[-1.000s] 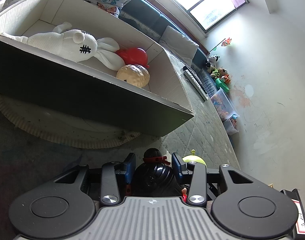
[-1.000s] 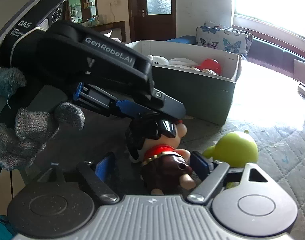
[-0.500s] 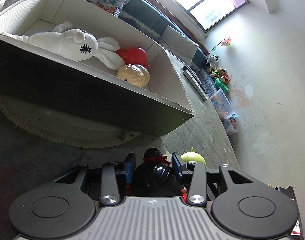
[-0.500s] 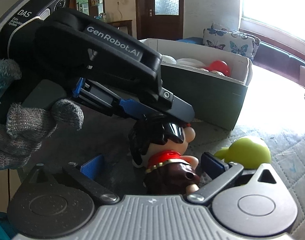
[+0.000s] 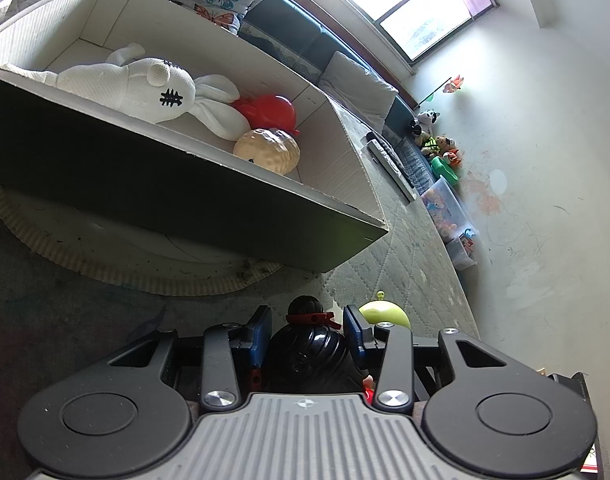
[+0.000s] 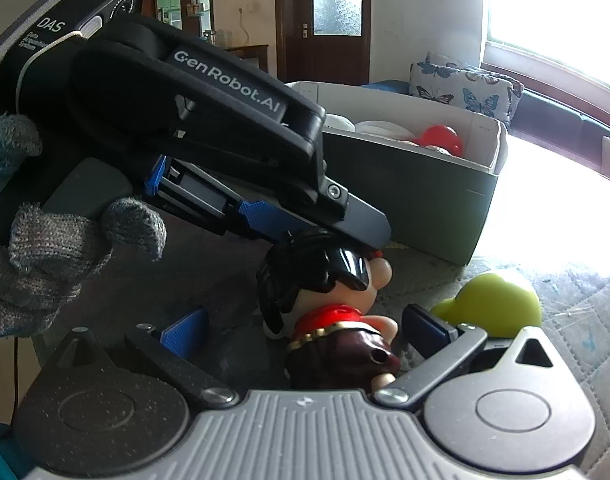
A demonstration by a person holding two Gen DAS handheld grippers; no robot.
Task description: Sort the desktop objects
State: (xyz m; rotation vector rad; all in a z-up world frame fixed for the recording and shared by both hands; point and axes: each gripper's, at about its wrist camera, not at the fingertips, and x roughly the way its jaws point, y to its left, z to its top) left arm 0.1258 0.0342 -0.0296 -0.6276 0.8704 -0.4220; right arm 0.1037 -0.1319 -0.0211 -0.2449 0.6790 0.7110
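A toy figure point(image 6: 325, 280) with black hair, sunglasses and a red collar stands on the table before a grey cardboard box point(image 5: 185, 184). My left gripper point(image 5: 307, 320) is shut on its head point(image 5: 305, 344), a blue pad pressing each side. From the right wrist view the left gripper point(image 6: 361, 236) comes down on the head from the upper left. My right gripper point(image 6: 305, 328) stands wide open around the figure's body, and neither blue pad touches it. A lime-green toy point(image 6: 493, 304) lies just right of the right finger.
The box holds a white plush rabbit point(image 5: 125, 84), a red toy point(image 5: 271, 110) and a beige ball point(image 5: 267, 152). It rests on a round mat point(image 5: 105, 264). A gloved hand point(image 6: 65, 248) holds the left gripper. A remote point(image 5: 389, 164) lies beyond the box.
My right gripper's jaws have spread wider and come off the figure's body. The left gripper has kept its hold on the head and not moved.
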